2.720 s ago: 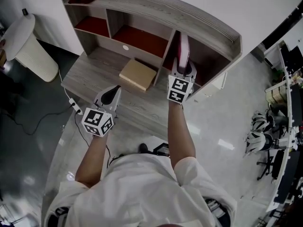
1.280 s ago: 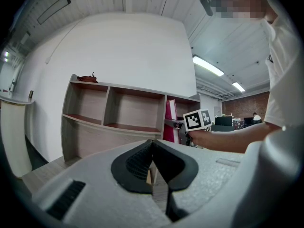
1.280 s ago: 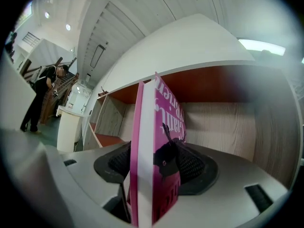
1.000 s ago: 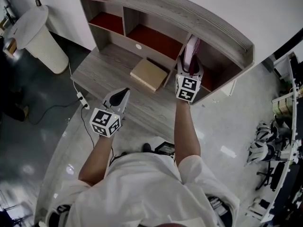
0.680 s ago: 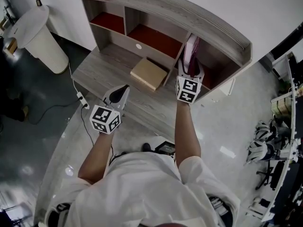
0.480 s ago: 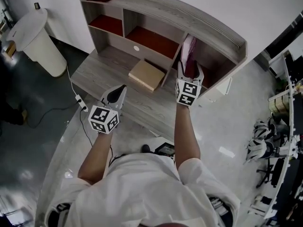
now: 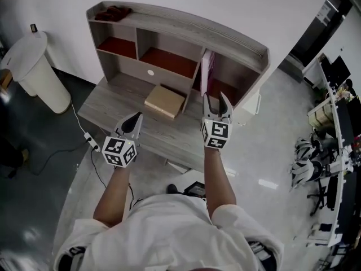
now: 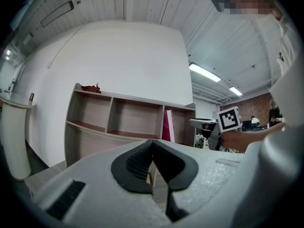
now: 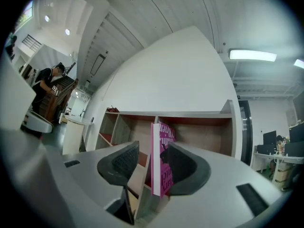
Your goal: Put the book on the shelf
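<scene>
Head view: the book (image 7: 207, 72) is seen standing upright in the rightmost compartment of the shelf (image 7: 180, 24), close against the left divider, and nothing is holding it. The right gripper (image 7: 216, 99) is held just in front over the desk (image 7: 107, 97). Its jaws are wide apart, have just been closing slightly, and grip nothing. On the left gripper (image 7: 137, 117) the jaws are pressed together, empty. A straight-back retreat is advised, so that the book is not clipped and tipped.
</scene>
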`<state>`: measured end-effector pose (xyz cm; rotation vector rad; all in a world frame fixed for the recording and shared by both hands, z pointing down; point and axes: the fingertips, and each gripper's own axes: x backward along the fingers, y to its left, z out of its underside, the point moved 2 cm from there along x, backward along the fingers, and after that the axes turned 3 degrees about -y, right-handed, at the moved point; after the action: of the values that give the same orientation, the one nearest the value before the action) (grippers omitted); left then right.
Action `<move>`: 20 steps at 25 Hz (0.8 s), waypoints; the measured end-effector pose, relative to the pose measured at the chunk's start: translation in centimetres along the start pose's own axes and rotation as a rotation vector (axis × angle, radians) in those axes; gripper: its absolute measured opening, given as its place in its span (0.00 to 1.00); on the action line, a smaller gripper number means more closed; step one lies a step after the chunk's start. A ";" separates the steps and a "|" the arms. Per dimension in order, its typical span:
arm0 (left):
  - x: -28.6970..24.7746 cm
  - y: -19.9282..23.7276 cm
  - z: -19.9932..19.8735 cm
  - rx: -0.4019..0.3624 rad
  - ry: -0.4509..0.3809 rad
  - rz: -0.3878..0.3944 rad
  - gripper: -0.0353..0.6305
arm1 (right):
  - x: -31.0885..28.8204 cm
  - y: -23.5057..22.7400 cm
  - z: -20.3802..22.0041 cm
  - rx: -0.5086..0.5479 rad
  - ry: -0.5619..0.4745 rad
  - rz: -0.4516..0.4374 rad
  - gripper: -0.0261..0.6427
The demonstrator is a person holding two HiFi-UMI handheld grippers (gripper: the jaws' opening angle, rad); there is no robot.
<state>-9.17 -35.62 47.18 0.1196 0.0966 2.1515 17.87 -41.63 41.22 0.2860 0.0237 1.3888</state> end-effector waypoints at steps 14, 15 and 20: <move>6.1 -3.0 -0.8 0.017 -0.026 0.129 0.08 | 14.9 4.2 -5.0 -0.042 -0.059 0.003 0.08; 6.7 -3.2 -0.8 0.019 -0.026 0.137 0.08 | 15.9 4.7 -5.3 -0.046 -0.061 0.006 0.08; 9.0 -4.0 -0.7 0.020 -0.032 0.170 0.08 | 20.4 6.3 -6.0 -0.053 -0.071 0.019 0.07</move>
<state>-10.85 -25.94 46.43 0.1798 0.0917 2.3177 14.46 -19.78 39.85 0.2923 -0.0746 1.3946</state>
